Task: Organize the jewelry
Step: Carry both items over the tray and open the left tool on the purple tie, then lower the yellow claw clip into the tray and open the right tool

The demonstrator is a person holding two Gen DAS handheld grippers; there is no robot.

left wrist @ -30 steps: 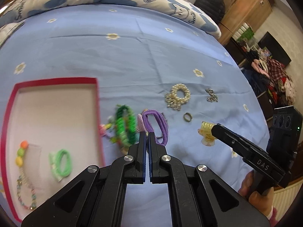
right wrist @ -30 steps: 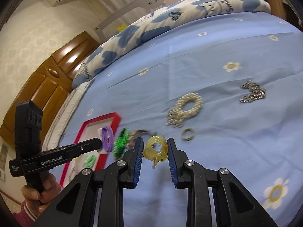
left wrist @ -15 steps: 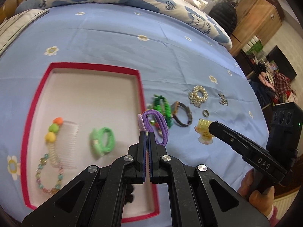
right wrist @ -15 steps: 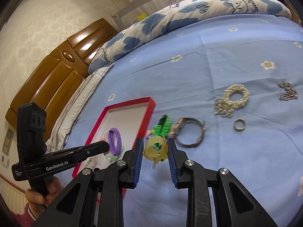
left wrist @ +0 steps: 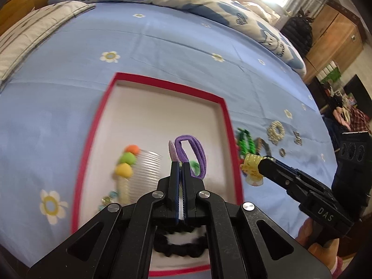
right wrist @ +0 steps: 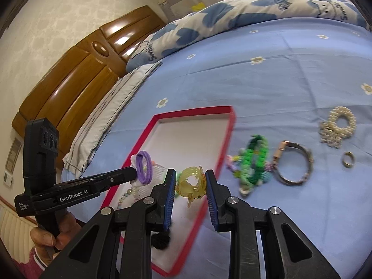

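Observation:
My left gripper (left wrist: 180, 164) is shut on a purple hair tie (left wrist: 190, 155) and holds it above the red-rimmed tray (left wrist: 162, 84); it also shows in the right wrist view (right wrist: 144, 167). My right gripper (right wrist: 189, 182) is shut on a yellow claw clip (right wrist: 191, 183), above the tray's right rim (right wrist: 225, 144); the clip also shows in the left wrist view (left wrist: 253, 168). In the tray lie a clear comb with coloured balls (left wrist: 141, 169), a green band (left wrist: 194, 164), a bead bracelet and a black scrunchie (left wrist: 180, 250).
On the blue sheet right of the tray lie a green braided bracelet (right wrist: 254, 160), a watch (right wrist: 294, 162), a ring (right wrist: 348, 159), a pearl bracelet (right wrist: 338, 125) and a silver chain (left wrist: 298, 138). A pillow (right wrist: 255, 7) lies at the bed's far side and a wooden headboard (right wrist: 76, 74) stands to the left.
Both grippers moved left with their items: the purple tie is now over the tray's middle and the yellow clip has come over the tray's right rim. Both grips are unchanged.

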